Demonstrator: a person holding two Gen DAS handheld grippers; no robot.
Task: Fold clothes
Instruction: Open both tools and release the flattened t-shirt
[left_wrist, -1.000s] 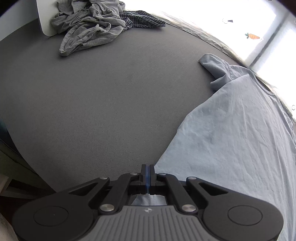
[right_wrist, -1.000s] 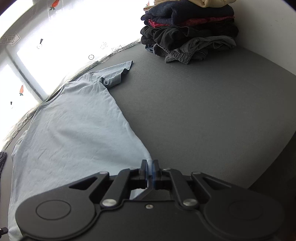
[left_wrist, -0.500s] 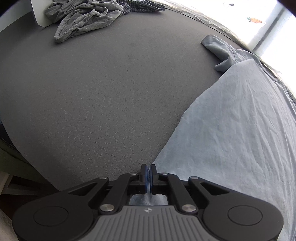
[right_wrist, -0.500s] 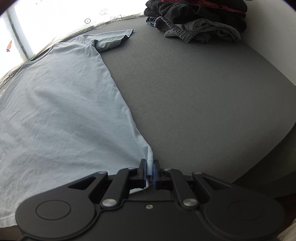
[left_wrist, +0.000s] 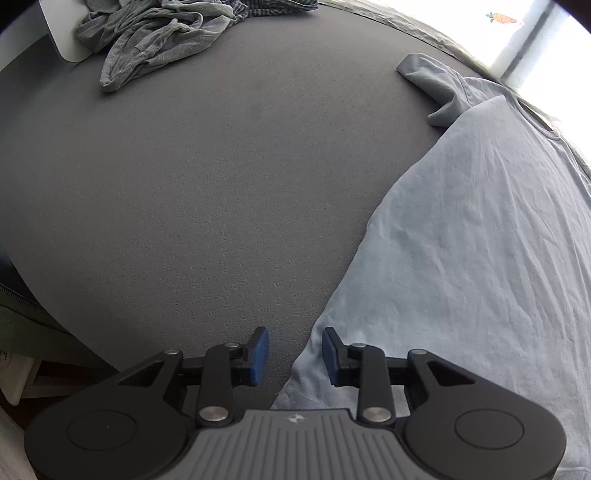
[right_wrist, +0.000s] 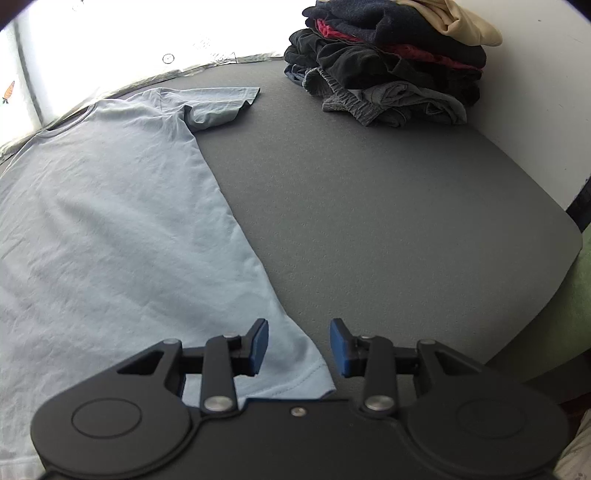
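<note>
Two grippers with jaws apart, left gripper and right gripper each over a bottom corner of the light blue T-shirt, shirt flat on the grey desk, crumpled grey garments far left, folded stack far right

Both sets of tongs are spread wide right now. The left tongs sit low with the blue pads well apart, nothing pinched. Same deal on the right tongs: pads apart, gripping nothing.
</note>
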